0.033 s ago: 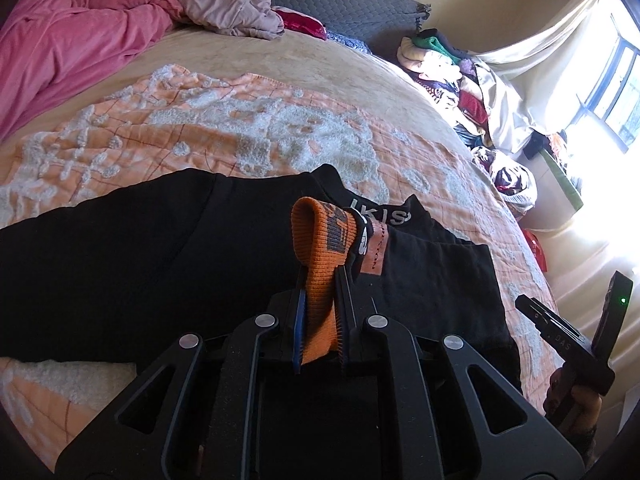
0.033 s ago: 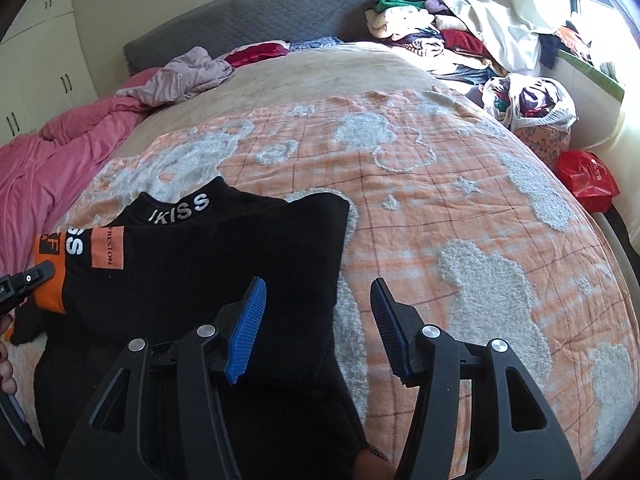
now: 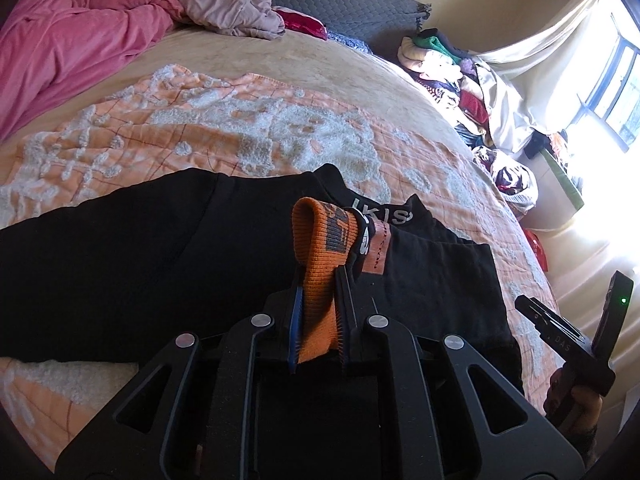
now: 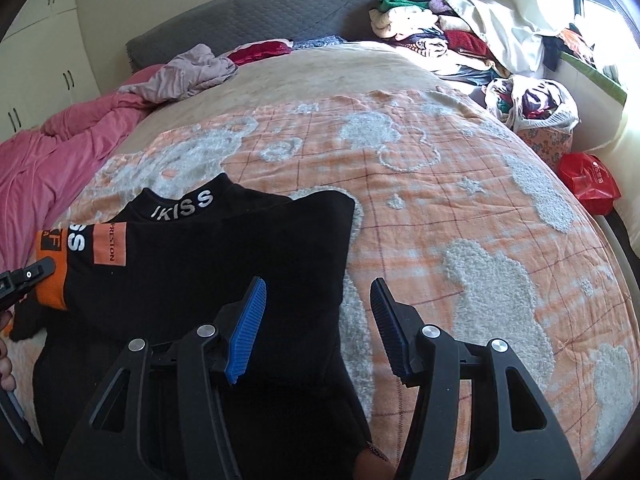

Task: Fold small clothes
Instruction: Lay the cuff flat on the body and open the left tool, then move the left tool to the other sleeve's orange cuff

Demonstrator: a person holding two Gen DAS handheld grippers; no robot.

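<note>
Left gripper: your left gripper (image 3: 318, 300) is pinched tight on the orange cuff (image 3: 316, 248) of the black sweater (image 3: 120, 272), the cuff lifted above the garment's body.
Right gripper: your right gripper (image 4: 318, 324) stands spread with nothing between its blue pads (image 4: 248, 332); it hovers over the sweater's right edge.
Sweater: it lies on the orange-and-white blanket (image 4: 440, 208) toward the bed's near left corner, collar lettered "IKISS" (image 4: 182, 204) pointing at the headboard (image 4: 256, 20).
Sleeve: folded across the chest, an orange patch (image 4: 109, 243) beside the cuff.
Surroundings: pink duvet (image 4: 52, 152) along the bed's left edge; clothes pile (image 4: 432, 40) at the far right corner.
</note>
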